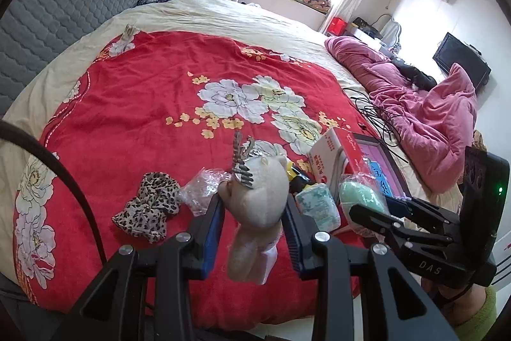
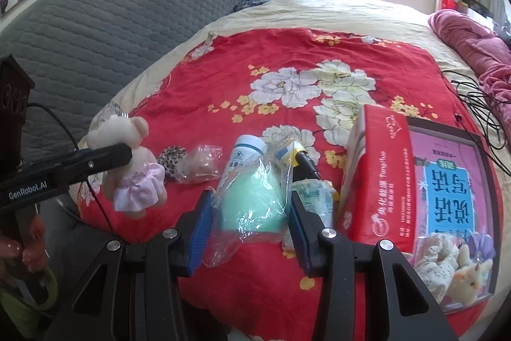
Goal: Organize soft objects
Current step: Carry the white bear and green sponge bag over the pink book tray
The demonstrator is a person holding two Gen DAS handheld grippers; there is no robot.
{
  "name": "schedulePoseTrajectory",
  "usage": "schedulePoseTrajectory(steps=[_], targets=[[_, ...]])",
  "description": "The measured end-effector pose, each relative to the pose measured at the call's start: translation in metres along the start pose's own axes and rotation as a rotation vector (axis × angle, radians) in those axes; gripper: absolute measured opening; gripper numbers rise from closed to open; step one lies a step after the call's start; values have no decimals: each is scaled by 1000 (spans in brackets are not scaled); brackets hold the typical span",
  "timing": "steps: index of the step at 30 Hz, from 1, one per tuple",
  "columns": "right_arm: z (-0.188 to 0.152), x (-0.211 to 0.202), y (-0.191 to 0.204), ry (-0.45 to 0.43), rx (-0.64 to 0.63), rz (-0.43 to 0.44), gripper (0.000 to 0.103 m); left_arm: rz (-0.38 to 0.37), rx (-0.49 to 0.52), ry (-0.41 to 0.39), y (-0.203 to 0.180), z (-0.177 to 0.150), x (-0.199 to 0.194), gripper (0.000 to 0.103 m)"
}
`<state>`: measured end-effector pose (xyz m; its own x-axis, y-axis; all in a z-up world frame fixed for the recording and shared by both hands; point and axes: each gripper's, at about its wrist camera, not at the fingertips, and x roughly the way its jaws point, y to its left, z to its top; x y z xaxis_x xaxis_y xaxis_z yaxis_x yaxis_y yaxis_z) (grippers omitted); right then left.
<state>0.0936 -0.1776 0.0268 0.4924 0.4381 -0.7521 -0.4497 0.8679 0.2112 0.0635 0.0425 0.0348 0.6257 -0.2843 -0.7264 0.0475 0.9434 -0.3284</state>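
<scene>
A: What worried you most at that point?

B: The bear (image 1: pixel 255 213). The left claw (image 1: pixel 254 206) pinched it across the head and shoulders only, so the body and pink skirt hung free below the pads. I judged that a quick swing could have twisted it loose.

A: And the right side?

B: The right claw (image 2: pixel 252 206) was pressed on a green sponge (image 2: pixel 252 200) wrapped in a loose clear bag. Its pads met plastic first, so I thought the bag might slide and let the sponge drop out.

A: How wide were the claws?

B: Neither was spread free. Each stood partly closed, pressing on its soft load.

A: Where was everything else?

B: In the right view, on the red blanket (image 2: pixel 255 277), the bottle (image 2: pixel 244 155) sat at twelve o'clock from the sponge and the red box (image 2: pixel 377 174) at three, with the tray (image 2: pixel 453 213) beyond it. The leopard bow (image 1: pixel 148 206) lay at nine o'clock from the bear in the left view.

A: Any collision risk?

B: Both loads looked lifted clear of the blanket, but the two claws were close together and could have bumped.
</scene>
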Motion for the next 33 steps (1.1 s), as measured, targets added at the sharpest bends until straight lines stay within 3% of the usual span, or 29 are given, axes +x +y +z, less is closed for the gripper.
schedulePoseTrajectory(steps=[18, 33], targets=[[-4, -61, -38, -108, 115, -42, 47, -69, 86, -30, -63, 0, -20, 37], [-14, -139, -105, -208, 205, -174, 47, -137, 207, -29, -136, 1, -18, 37]])
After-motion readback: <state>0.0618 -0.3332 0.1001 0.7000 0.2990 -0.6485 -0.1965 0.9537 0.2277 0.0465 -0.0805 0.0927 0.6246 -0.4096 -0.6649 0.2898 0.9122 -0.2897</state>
